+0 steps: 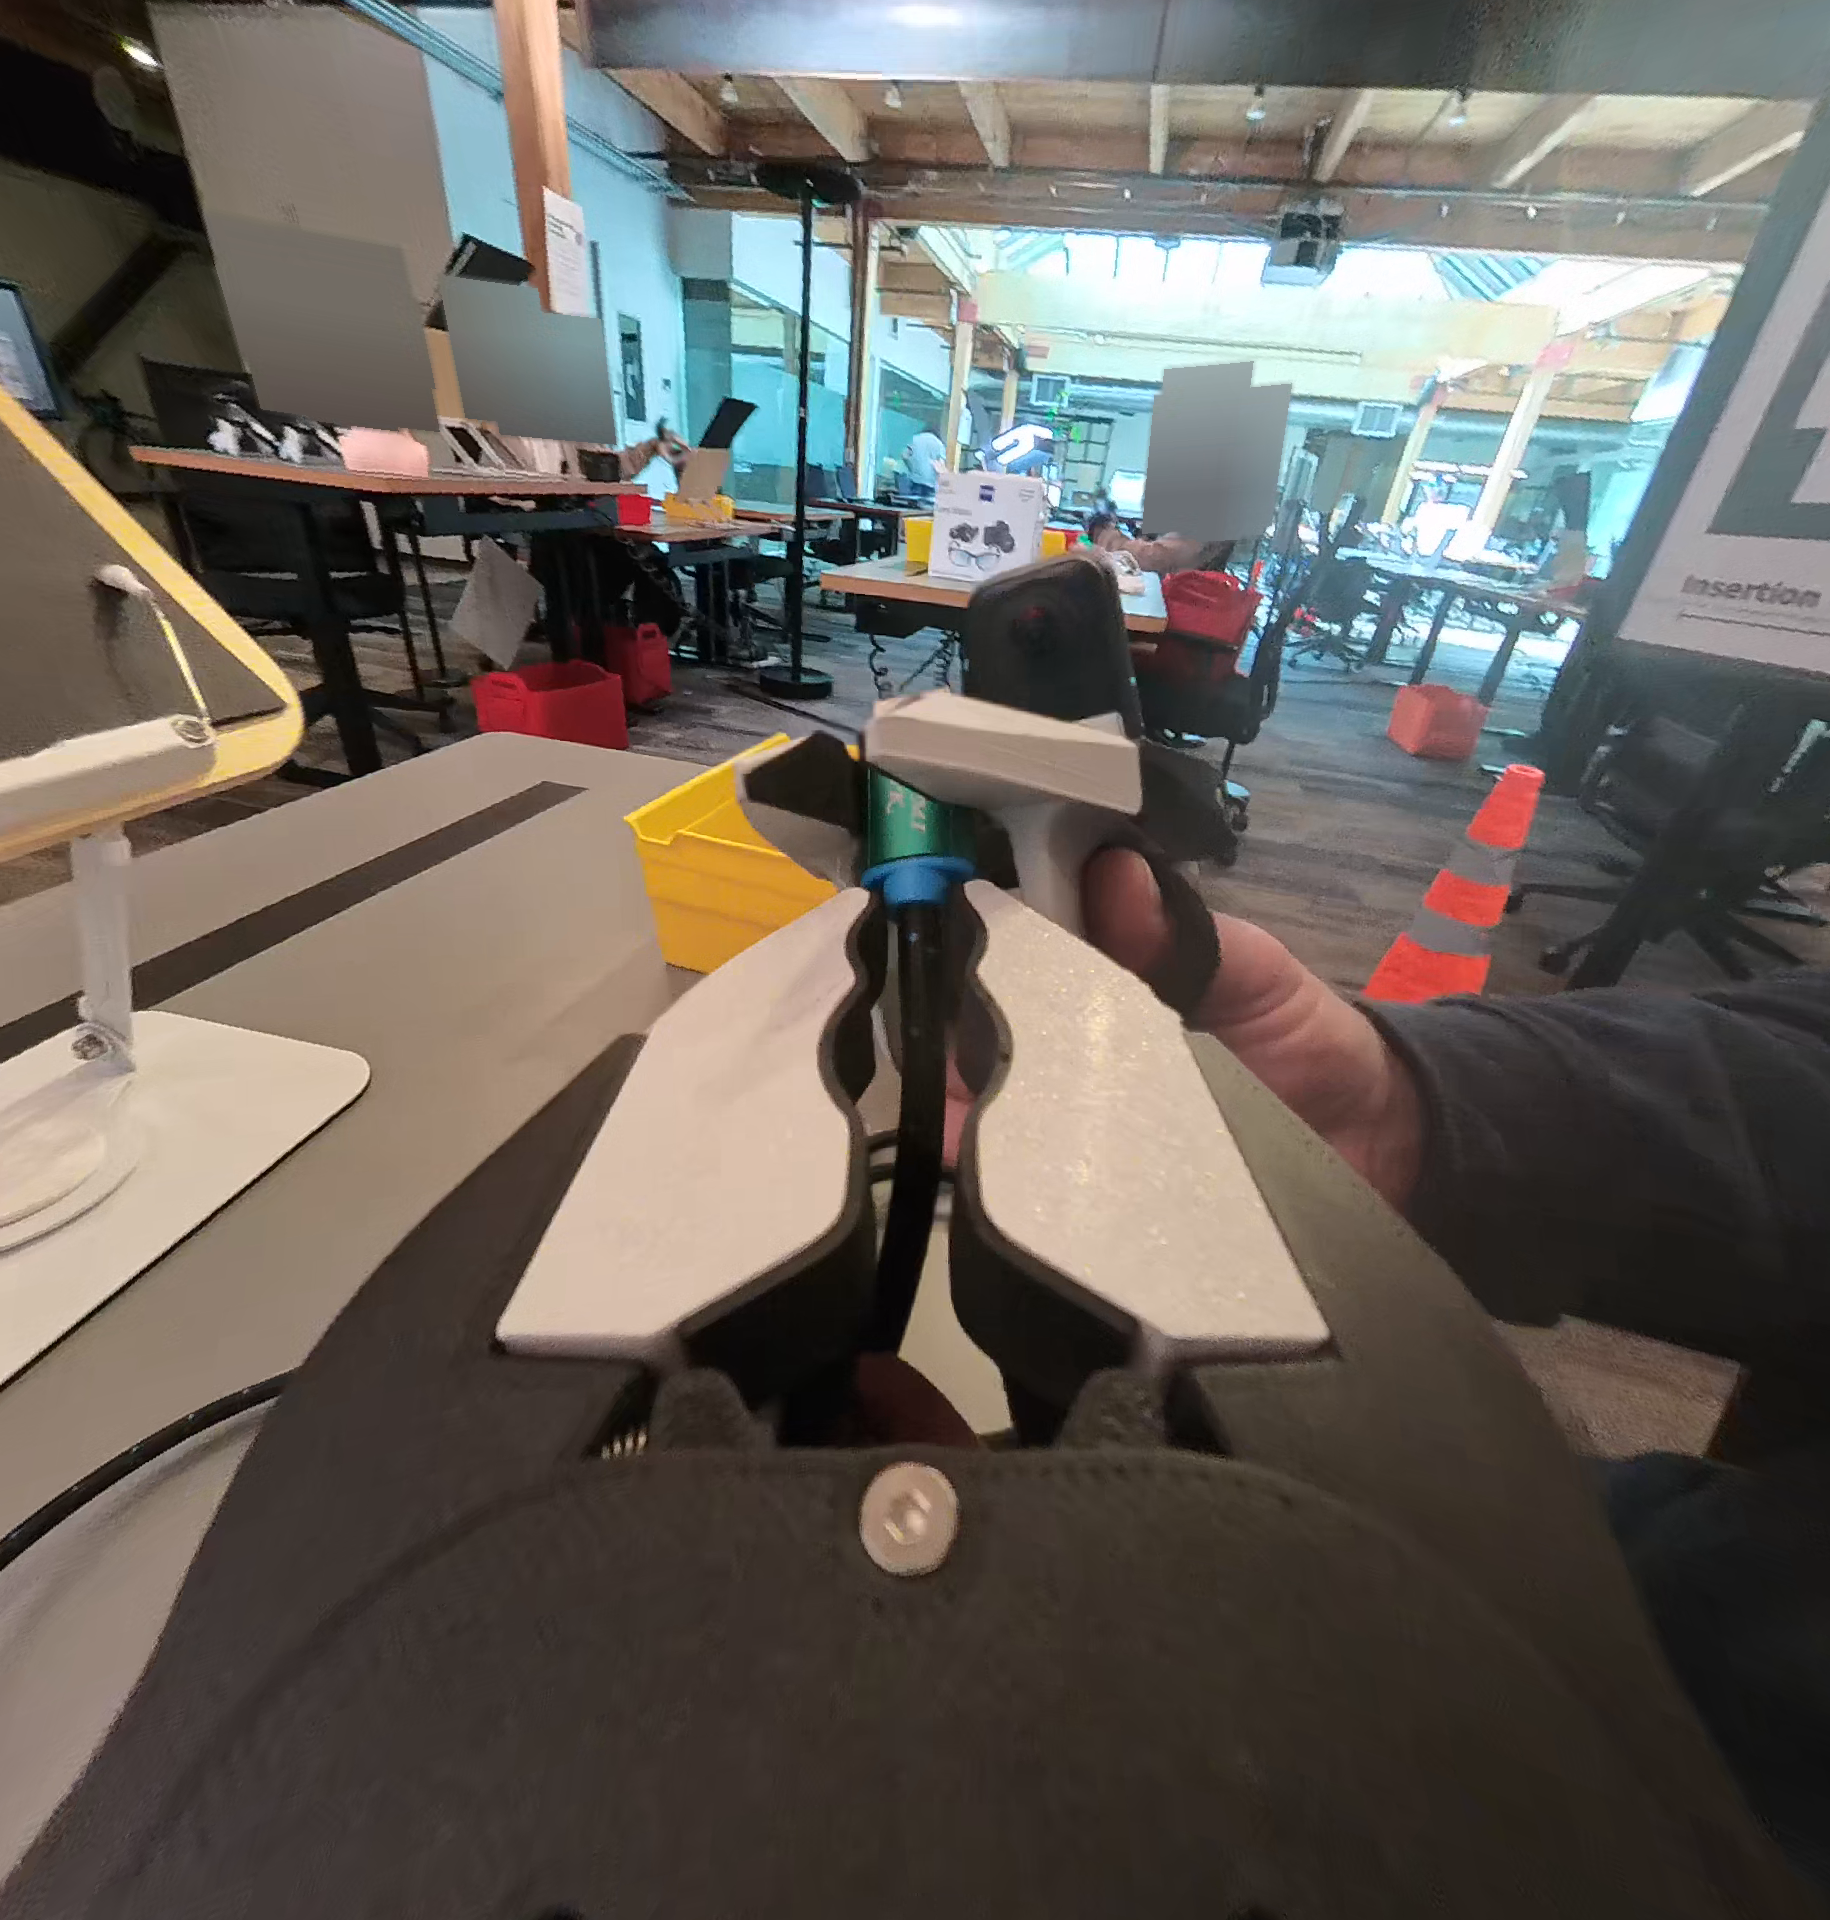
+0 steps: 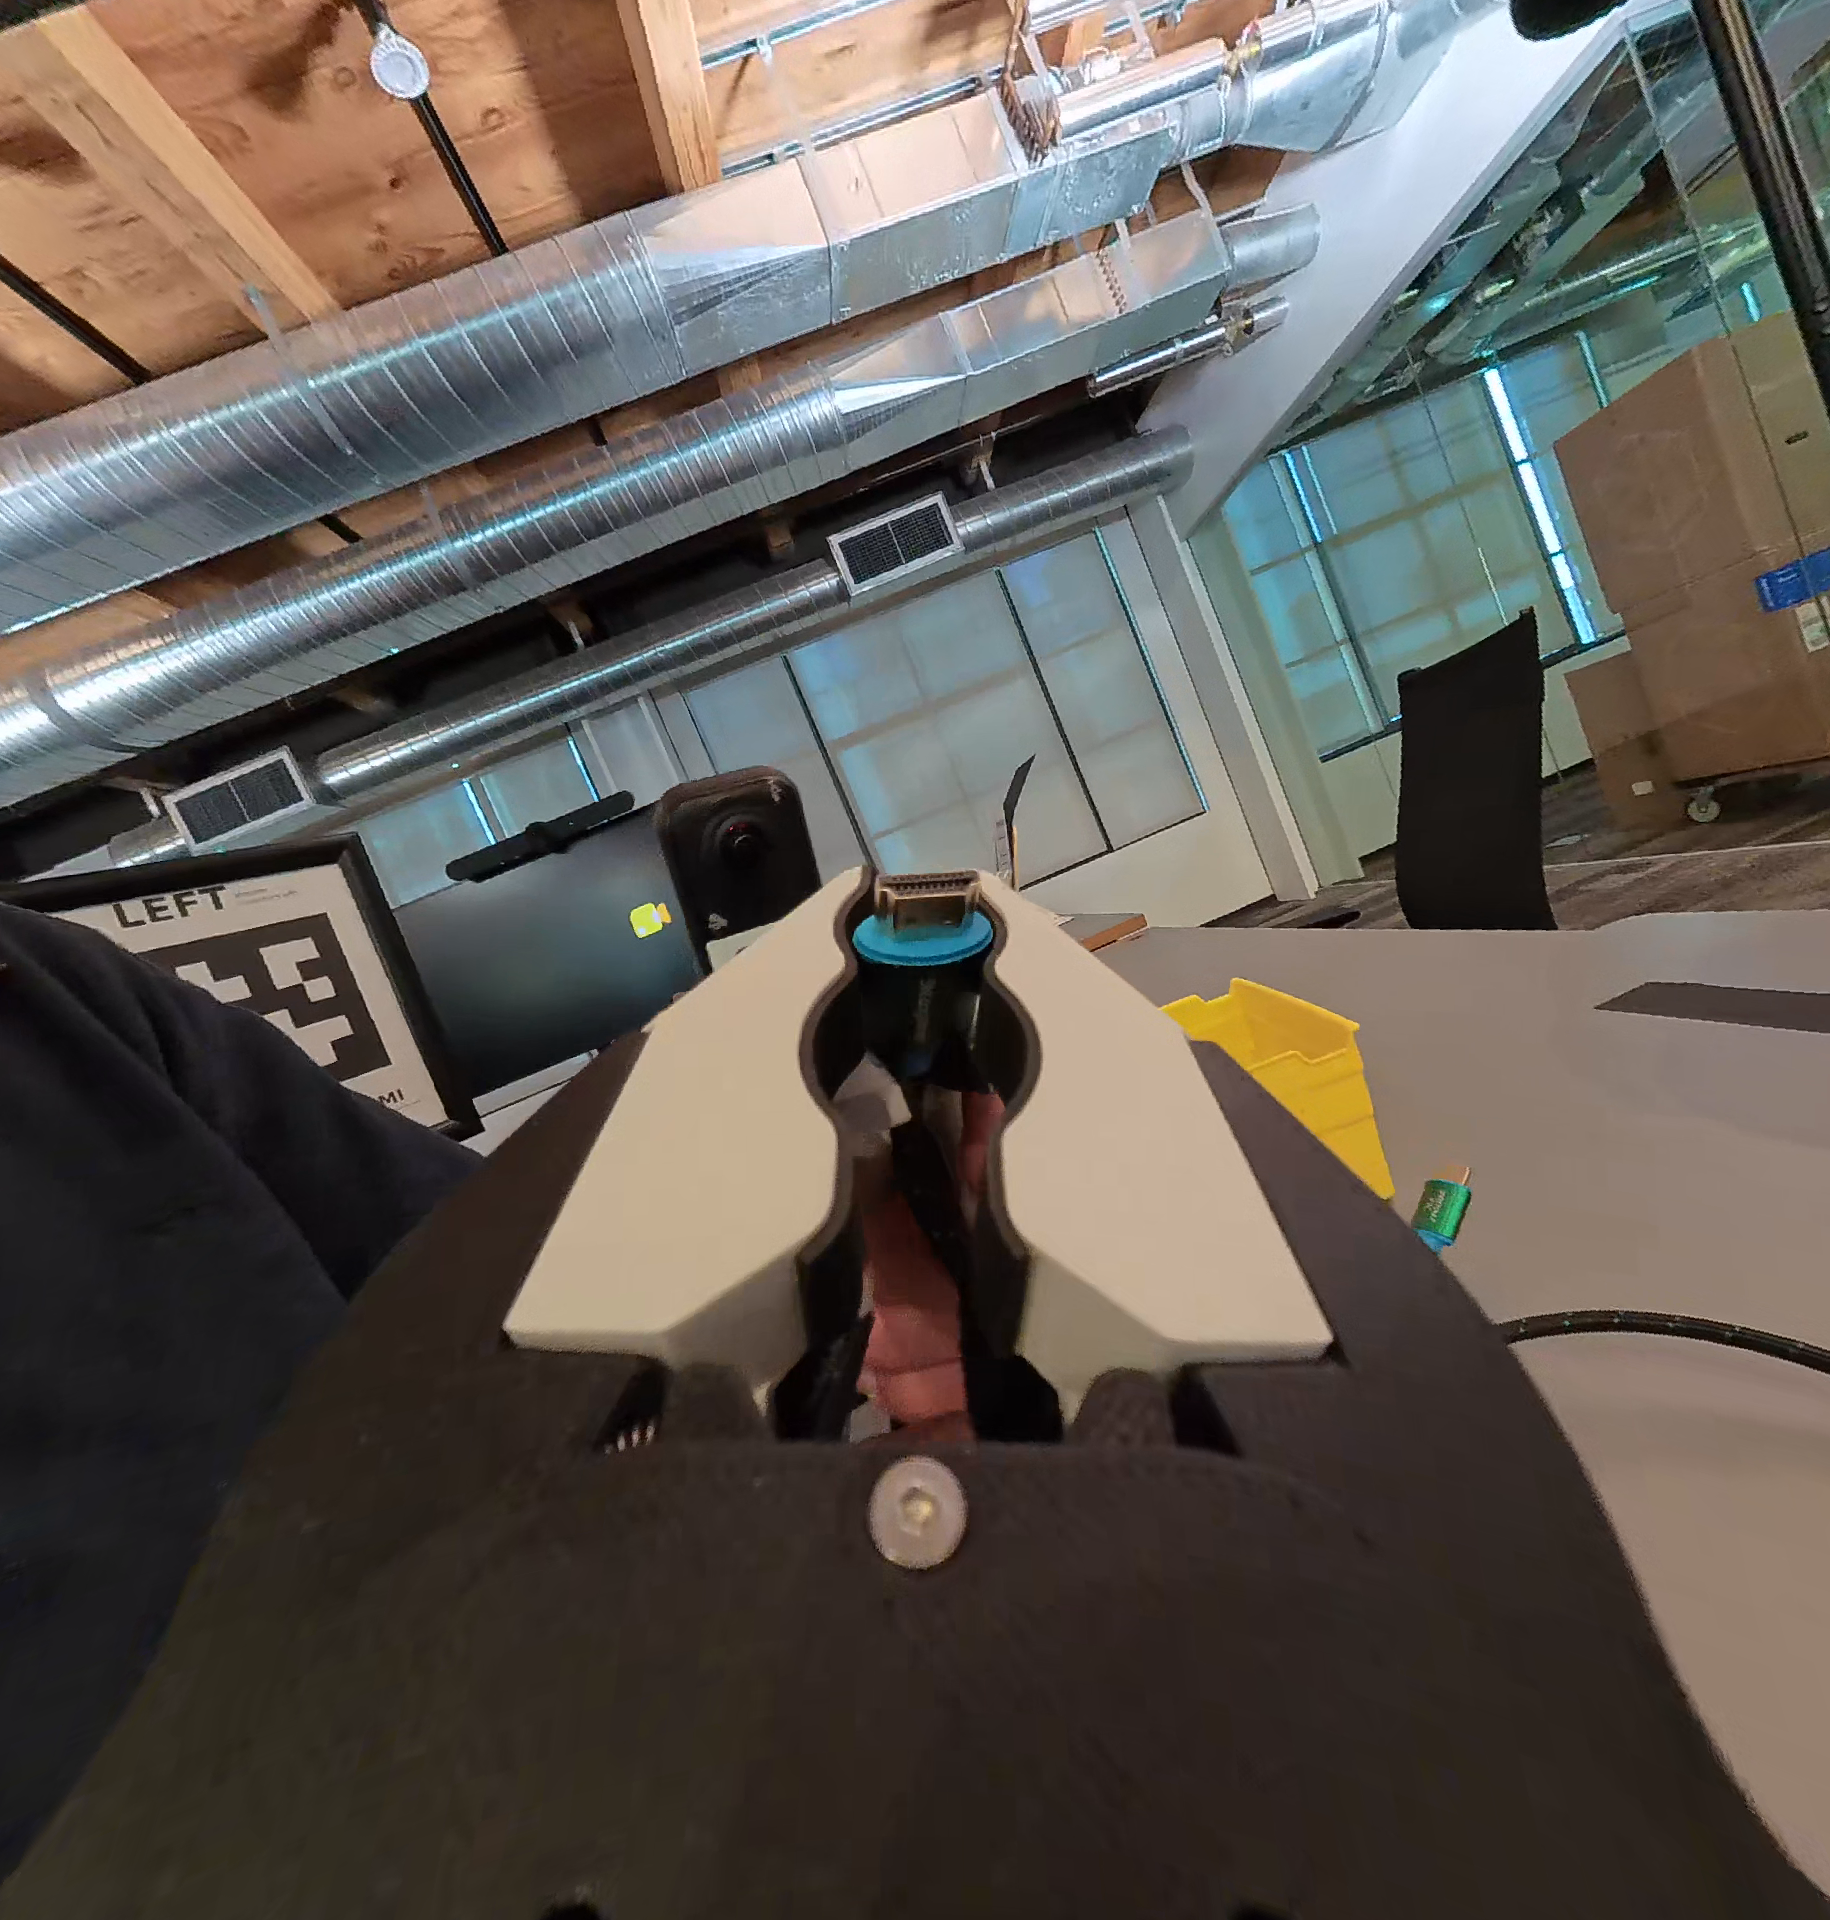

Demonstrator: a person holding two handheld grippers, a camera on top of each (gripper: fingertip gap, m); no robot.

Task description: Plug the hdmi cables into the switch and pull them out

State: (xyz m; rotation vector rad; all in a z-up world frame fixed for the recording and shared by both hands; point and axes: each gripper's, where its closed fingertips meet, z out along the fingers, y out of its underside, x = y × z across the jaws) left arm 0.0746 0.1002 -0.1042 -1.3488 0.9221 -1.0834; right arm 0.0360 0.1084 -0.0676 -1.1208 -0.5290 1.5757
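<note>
My left gripper [image 1: 919,914] is closed around a black HDMI cable [image 1: 916,1091] just below the blue collar of its green plug [image 1: 906,821]. My right gripper [image 1: 895,774] faces it and grips that plug's body. A hand [image 1: 1254,1039] holds the right gripper's handle. In the right wrist view my right gripper [image 2: 926,904] points upward, shut on the plug [image 2: 921,997]. The blue collar and metal tip [image 2: 926,894] stick out past its fingertips. A second green plug [image 2: 1441,1210] lies on the grey table [image 2: 1513,1091]. No switch shows in either view.
A yellow bin [image 1: 724,883] stands on the table behind the grippers and also shows in the right wrist view [image 2: 1295,1060]. A white stand [image 1: 111,1091] with a tilted board is at the left. A loose black cable [image 2: 1669,1340] runs across the table. An orange cone [image 1: 1462,894] stands on the floor. The tips of one gripper are about 4 cm away from the tips of the other.
</note>
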